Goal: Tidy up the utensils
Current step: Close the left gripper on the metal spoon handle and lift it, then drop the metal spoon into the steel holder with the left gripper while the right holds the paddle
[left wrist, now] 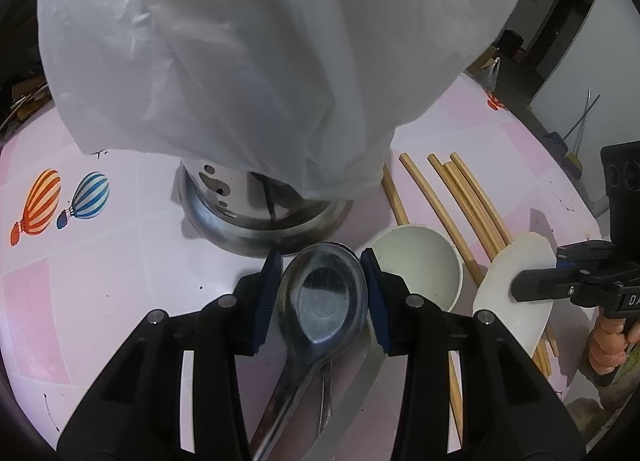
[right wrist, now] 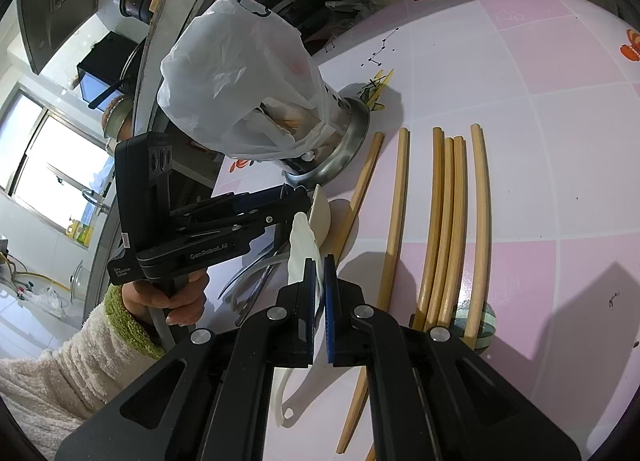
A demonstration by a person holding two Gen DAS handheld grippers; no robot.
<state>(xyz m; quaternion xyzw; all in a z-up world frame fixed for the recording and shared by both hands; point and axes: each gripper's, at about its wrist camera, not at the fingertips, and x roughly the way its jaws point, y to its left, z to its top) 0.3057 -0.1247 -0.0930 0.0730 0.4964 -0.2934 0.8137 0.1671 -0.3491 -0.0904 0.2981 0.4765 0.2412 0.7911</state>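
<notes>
Left gripper (left wrist: 322,293) straddling bowl of metal spoon (left wrist: 324,297) on table (left wrist: 120,281), pads flanking bowl's rim (contact unclear), handle trailing back toward wrist. Right gripper (right wrist: 319,281) pinching white spoon (right wrist: 306,245).

A white plastic bag (left wrist: 240,61) covered the top of the steel utensil holder (left wrist: 256,221), hiding most of its contents. The metal spoon (left wrist: 324,301) had its handle cut off by the bottom edge. The white spoon (right wrist: 304,245) was partly masked by the right gripper (right wrist: 319,289).
</notes>
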